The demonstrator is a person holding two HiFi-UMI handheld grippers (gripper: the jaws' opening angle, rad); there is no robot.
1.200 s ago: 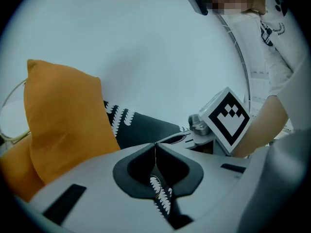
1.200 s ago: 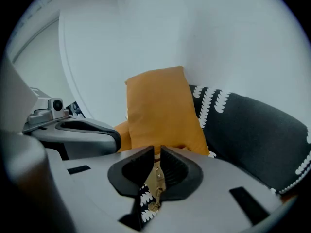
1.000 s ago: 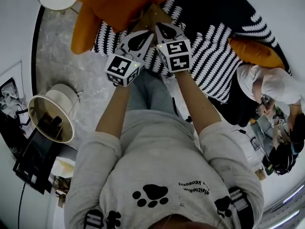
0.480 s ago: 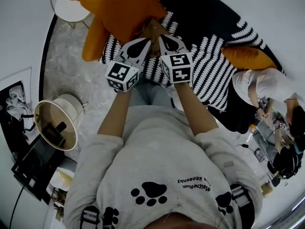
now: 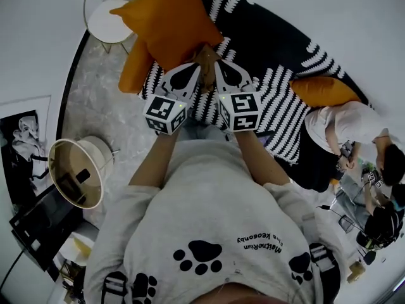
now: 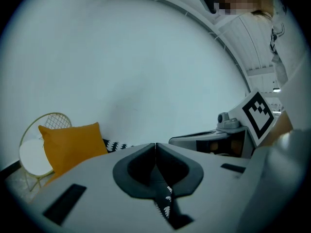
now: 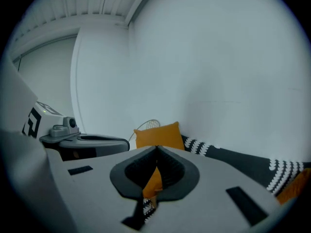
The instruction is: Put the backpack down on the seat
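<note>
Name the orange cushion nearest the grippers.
The big orange cushion by the white side table, just past the left gripper and right gripper; the right-hand cushion lies far along the sofa.

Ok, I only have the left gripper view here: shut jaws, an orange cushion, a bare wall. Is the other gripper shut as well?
Observer: Yes, the right gripper is shut too. An orange-tan strip shows in the hollow behind its tips, and I cannot tell whether it is gripped.
Operator: Any backpack down yet?
Observer: None that I can make out. The head view shows only a small tan thing between the right gripper and the left gripper, above the striped throw.
Operator: Just the one cushion?
Observer: No, a second orange cushion lies at the other end of the seat, next to a person in a white top.
</note>
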